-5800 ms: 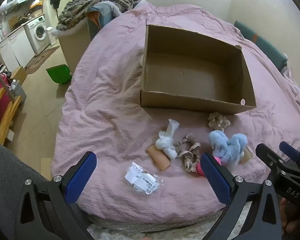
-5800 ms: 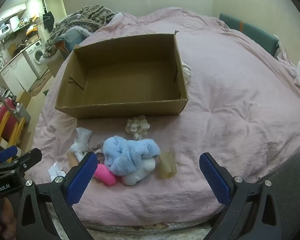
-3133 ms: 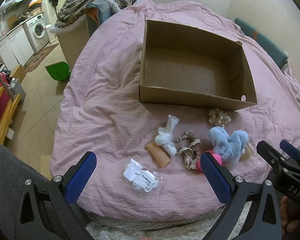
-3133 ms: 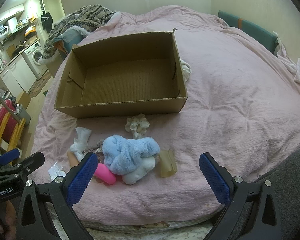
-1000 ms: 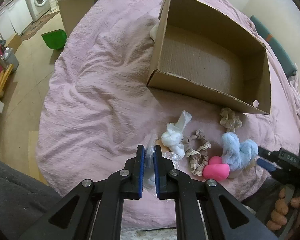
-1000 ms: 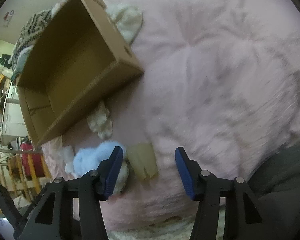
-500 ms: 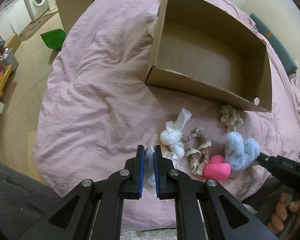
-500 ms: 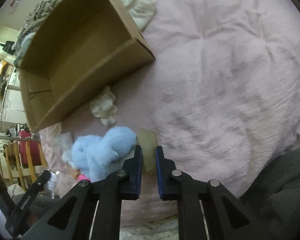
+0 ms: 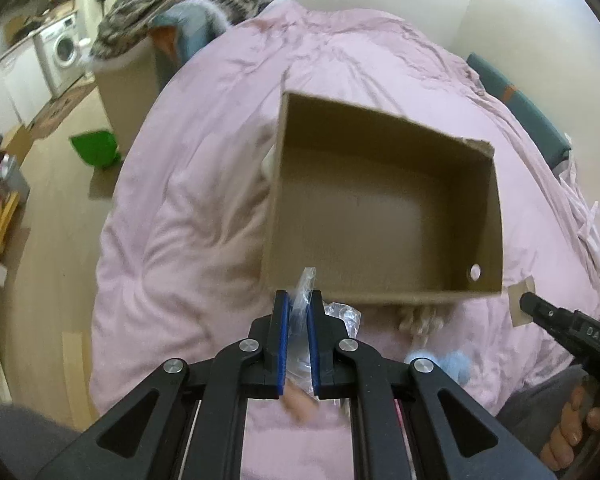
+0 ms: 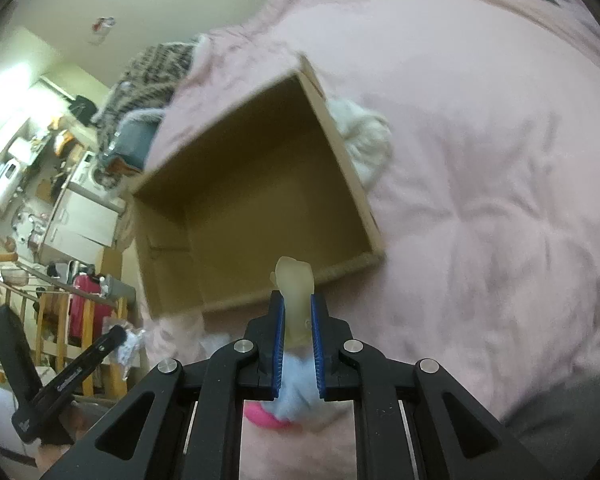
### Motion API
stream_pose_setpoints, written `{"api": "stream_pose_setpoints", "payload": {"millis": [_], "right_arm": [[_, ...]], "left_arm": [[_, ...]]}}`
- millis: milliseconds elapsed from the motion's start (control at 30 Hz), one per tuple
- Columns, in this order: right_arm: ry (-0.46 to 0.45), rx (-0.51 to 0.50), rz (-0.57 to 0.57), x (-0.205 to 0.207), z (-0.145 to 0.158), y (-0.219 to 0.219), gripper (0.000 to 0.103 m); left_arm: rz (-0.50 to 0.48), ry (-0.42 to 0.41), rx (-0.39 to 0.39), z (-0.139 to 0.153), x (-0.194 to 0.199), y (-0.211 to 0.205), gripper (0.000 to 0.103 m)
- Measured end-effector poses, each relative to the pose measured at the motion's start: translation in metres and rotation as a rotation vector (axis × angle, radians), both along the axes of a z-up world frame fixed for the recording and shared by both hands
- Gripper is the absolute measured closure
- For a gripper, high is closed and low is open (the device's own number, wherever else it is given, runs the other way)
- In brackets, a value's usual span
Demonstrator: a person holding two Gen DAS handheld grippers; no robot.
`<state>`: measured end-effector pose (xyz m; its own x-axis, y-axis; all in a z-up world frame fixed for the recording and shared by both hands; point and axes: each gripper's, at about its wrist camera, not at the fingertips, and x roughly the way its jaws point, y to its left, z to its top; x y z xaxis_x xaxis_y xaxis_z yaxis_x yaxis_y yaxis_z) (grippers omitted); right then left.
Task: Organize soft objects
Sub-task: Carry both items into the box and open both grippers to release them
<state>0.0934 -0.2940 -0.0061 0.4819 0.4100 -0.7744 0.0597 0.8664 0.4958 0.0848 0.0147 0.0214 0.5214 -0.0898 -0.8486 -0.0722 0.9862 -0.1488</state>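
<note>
Both grippers have lifted off the bed since half a second ago and swung toward the box, each carrying something. The left gripper was down by the loose pile with its fingers closed on the plastic packet; now the packet is clear of the cover and pokes up at twelve o'clock from the fingers, just short of the near wall of the cardboard box. The right gripper has likewise risen, its fingers pinched on the pale yellowish squishy piece, which sticks up over the box's near edge in the right wrist view.

Nearest the cameras, the things not yet picked lie on the pink bed cover: the blue fluffy toy just behind the right fingers, a pink lump at about seven o'clock from it, and a beige ruffled scrunchie against the box's near wall. Farther off, the box floor looks bare, with a white fluffy thing outside its right wall at about one o'clock.

So two items appear ready to drop in, and sorting has barely begun. Both frames are blurred, so the exact height over the rim is unclear.
</note>
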Motion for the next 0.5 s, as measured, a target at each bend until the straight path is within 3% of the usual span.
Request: {"api": "stream_pose_setpoints", "payload": {"millis": [267,400,500], "right_arm": [[-0.13,-0.056,0.066,0.042,0.017,0.028,0.089],[-0.161,-0.121,0.109,0.06,0.009,0.046,0.089],[-0.167,-0.118,0.141,0.065,-0.003,0.052,0.089]], "left_arm": [[-0.047,-0.107,0.045,0.002,0.054,-0.028,0.095],[-0.059,-0.116,0.04,-0.013,0.066,-0.034,0.095],[-0.1,-0.146,0.094,-0.027,0.066,-0.042,0.095]]}}
